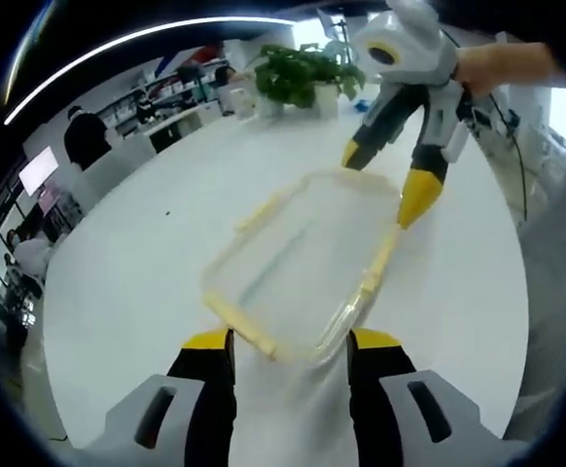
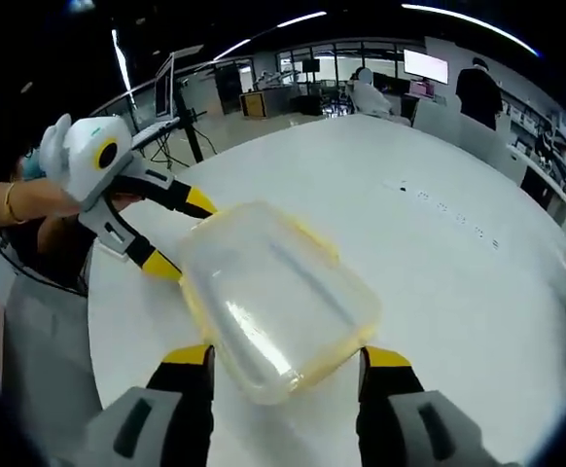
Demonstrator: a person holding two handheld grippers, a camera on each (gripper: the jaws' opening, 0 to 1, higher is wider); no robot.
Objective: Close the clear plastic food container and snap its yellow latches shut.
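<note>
Clear plastic food container point(image 1: 302, 265) lay on the white tabletop point(image 1: 137, 263), between the two hand-held grippers, one at each end. Left hand-held gripper point(image 1: 291, 342): jaws spread wide, straddling the container's near end; contact could not be made out. Right hand-held gripper point(image 2: 288, 358): jaws likewise apart, either side of its own near end of the container point(image 2: 278, 297). From the left gripper view the right hand-held gripper point(image 1: 385, 185) stood at the container's far end, jaw tips flanking the corner. Yellow latches point(image 1: 375, 268) ran along the rim; whether snapped down could not be told. Beyond the far end, well apart: a potted plant point(image 1: 298, 73). Monitors point(image 2: 426, 65) and seated people point(image 1: 87, 136) ringed the room past the tabletop edge.
</note>
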